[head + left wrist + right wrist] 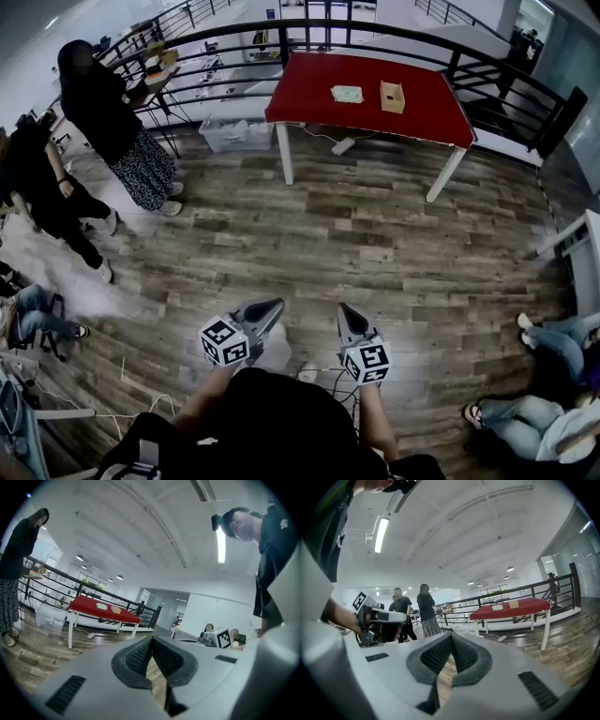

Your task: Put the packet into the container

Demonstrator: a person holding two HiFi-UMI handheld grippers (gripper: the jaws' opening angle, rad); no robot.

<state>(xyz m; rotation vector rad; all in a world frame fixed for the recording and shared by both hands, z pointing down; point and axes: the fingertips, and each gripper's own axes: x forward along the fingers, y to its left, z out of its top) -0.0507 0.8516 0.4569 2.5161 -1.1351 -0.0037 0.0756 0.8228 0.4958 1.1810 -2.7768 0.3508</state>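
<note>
Far across the room stands a red table [422, 112]. On it lie a pale green packet [347, 94] and, just to its right, a small cardboard container [392, 97]. Both also show small and distant in the left gripper view, packet [101, 605] and container [116, 609], and in the right gripper view, packet [497, 607] and container [513, 604]. My left gripper [274, 307] and right gripper [344, 312] are held low in front of the body, several steps from the table. Each has its jaws shut with nothing between them, left [151, 641] and right [451, 638].
Wooden floor lies between me and the table. A black railing [234, 37] runs behind it. A clear plastic bin [230, 134] and a white power strip [342, 145] sit by the table legs. People stand at the left [112, 122] and sit at the right [553, 375].
</note>
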